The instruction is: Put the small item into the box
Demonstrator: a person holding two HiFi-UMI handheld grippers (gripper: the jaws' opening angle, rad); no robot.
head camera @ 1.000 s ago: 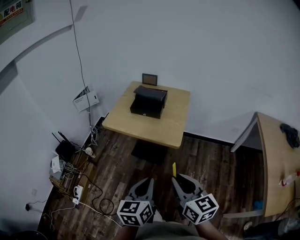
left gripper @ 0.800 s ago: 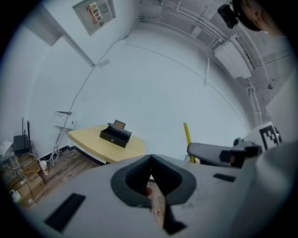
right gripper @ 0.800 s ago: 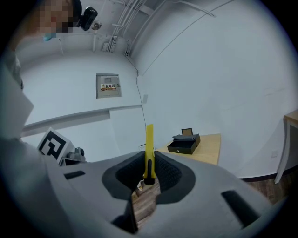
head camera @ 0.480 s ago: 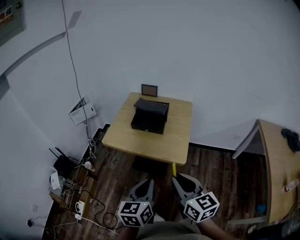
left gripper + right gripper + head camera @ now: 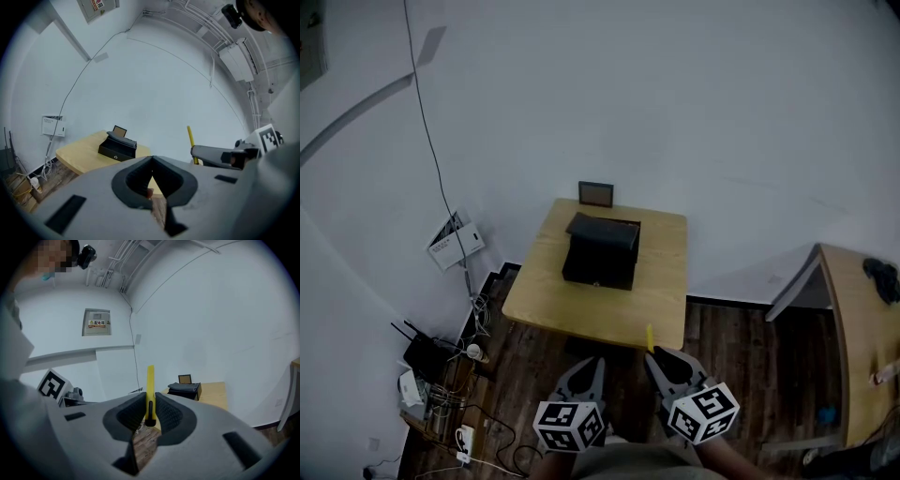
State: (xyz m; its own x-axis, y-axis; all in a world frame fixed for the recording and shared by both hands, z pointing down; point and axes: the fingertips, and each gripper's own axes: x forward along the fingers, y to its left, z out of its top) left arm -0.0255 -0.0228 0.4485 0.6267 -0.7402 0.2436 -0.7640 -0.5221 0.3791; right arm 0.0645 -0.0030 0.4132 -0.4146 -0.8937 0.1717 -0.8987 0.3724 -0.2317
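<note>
A slim yellow utility knife (image 5: 150, 386) stands upright between the pads of my right gripper (image 5: 150, 398), which is shut on it. In the head view its tip (image 5: 650, 337) pokes out ahead of that gripper (image 5: 654, 355). A black box (image 5: 600, 251) with its lid askew on top rests on a small wooden table (image 5: 553, 305) ahead, well beyond both grippers. The same box (image 5: 117, 147) shows in the left gripper view. My left gripper (image 5: 594, 362) hangs beside the right one, jaws together and holding nothing (image 5: 151, 161).
A small dark picture frame (image 5: 597, 193) stands at the table's far edge against the white wall. A router and tangled cables (image 5: 431, 366) lie on the dark wood floor at the left. Another wooden table (image 5: 862, 337) stands at the right.
The view has moved nearer the table, so the table and box sit lower and larger in the picture. Both grippers keep their places, and the knife stays gripped.
</note>
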